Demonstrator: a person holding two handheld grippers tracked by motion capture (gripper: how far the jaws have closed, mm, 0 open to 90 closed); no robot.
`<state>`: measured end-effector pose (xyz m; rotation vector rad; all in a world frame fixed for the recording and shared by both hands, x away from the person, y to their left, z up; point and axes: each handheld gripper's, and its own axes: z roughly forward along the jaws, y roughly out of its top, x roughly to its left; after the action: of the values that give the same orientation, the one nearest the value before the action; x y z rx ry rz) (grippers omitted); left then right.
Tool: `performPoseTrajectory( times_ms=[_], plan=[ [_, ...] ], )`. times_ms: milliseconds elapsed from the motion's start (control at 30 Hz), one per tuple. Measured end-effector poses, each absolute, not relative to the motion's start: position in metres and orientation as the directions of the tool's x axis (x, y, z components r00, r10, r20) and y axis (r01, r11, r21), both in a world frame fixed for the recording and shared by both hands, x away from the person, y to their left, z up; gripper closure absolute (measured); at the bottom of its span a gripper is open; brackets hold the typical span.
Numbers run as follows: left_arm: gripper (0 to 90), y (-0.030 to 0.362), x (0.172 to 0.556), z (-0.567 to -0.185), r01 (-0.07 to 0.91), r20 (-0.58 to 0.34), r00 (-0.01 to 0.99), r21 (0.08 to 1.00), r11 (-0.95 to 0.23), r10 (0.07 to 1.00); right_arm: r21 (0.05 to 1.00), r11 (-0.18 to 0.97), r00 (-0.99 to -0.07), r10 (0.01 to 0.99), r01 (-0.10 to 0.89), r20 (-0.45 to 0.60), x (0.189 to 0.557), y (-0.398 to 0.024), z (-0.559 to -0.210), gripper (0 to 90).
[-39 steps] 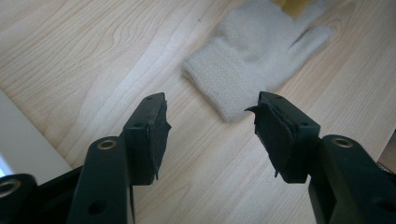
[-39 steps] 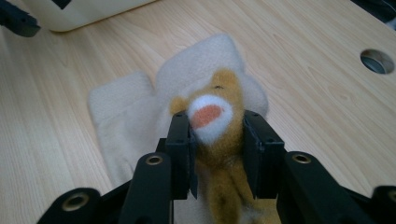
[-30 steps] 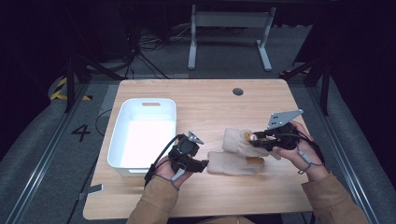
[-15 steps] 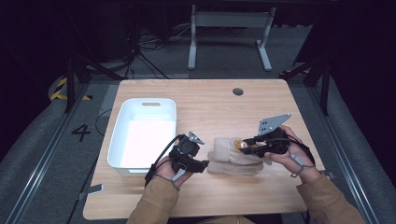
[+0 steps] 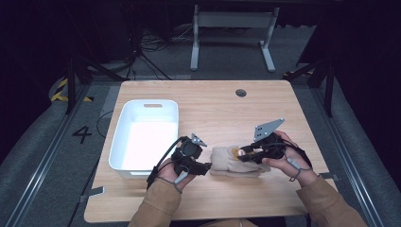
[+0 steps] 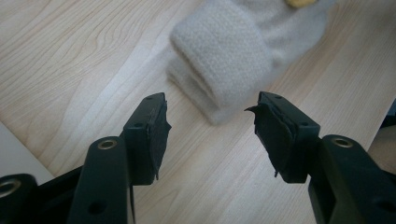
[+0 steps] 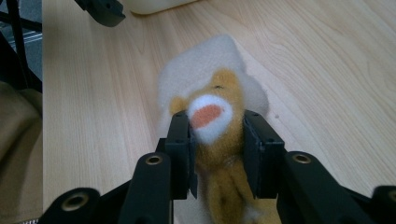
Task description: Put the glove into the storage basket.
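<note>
A cream fuzzy sock (image 5: 226,164) with a yellow animal face lies folded on the wooden table (image 5: 213,113), between my two grippers. My right gripper (image 5: 242,155) is shut on the yellow face end; in the right gripper view its pads (image 7: 181,135) press both sides of the yellow plush (image 7: 210,114), and the cream part (image 7: 201,60) lies beyond. My left gripper (image 5: 204,168) stands open just left of the sock. In the left gripper view its jaws (image 6: 210,126) are apart, with bare wood between them and the folded cuff (image 6: 224,51) a little ahead.
A white plastic bin (image 5: 149,103) sits on the table's left half, close to my left hand. A small round hole (image 5: 240,92) marks the table's far side. Tip of the left gripper (image 7: 102,9) shows at the right gripper view's top.
My right gripper has come down and to the left with the sock's yellow end, laying it over the cream part. The left gripper has stayed put.
</note>
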<state>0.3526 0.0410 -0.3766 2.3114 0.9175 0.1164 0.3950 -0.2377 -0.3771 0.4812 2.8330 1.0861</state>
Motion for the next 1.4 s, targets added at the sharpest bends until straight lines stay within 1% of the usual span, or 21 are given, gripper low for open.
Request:
performPoseTrajectory(
  times_ms=[233,400,700,800,900,1000,1067,1200,1233,1267,1400],
  plan=[
    [44.4,0.040,0.353,-0.378,0.589,-0.149,0.752,0.590,-0.552,0.642,0.622,0.722,-0.940,0.333,0.303,0.072,0.397,-0.236,-0.386,66.7],
    [44.4,0.041,0.353,-0.378,0.588,-0.148,0.752,0.591,-0.552,0.643,0.615,0.723,-0.938,0.336,0.314,0.085,0.396,-0.231,-0.391,66.7],
    [44.4,0.040,0.353,-0.378,0.589,-0.148,0.751,0.590,-0.552,0.643,0.563,0.738,-0.911,0.406,0.372,0.069,0.398,-0.228,-0.399,66.1],
    [44.3,0.039,0.353,-0.379,0.587,-0.144,0.753,0.587,-0.557,0.642,0.549,0.752,-0.911,0.410,0.364,0.042,0.398,-0.226,-0.403,65.2],
    [44.2,0.038,0.354,-0.380,0.586,-0.142,0.753,0.587,-0.558,0.642,0.536,0.767,-0.913,0.407,0.353,0.020,0.398,-0.223,-0.406,63.3],
    [43.5,0.037,0.354,-0.380,0.585,-0.137,0.754,0.586,-0.561,0.643,0.524,0.776,-0.915,0.402,0.350,0.015,0.398,-0.222,-0.410,57.4],
    [42.2,0.036,0.354,-0.381,0.579,-0.133,0.758,0.590,-0.563,0.639,0.531,0.773,-0.914,0.405,0.347,0.008,0.397,-0.222,-0.410,52.8],
    [40.7,0.032,0.355,-0.381,0.572,-0.132,0.766,0.586,-0.574,0.629,0.566,0.745,-0.909,0.417,0.353,0.017,0.396,-0.228,-0.404,47.4],
    [43.0,0.031,0.356,-0.381,0.569,-0.132,0.772,0.578,-0.585,0.622,0.576,0.738,-0.910,0.415,0.351,0.022,0.397,-0.231,-0.402,46.9],
    [42.4,0.030,0.356,-0.380,0.567,-0.137,0.776,0.581,-0.584,0.616,0.586,0.722,-0.902,0.429,0.367,0.036,0.396,-0.233,-0.400,46.9],
    [37.2,0.028,0.358,-0.378,0.544,-0.145,0.797,0.594,-0.593,0.587,0.634,0.674,-0.882,0.471,0.380,0.028,0.396,-0.247,-0.391,47.9]
  ],
)
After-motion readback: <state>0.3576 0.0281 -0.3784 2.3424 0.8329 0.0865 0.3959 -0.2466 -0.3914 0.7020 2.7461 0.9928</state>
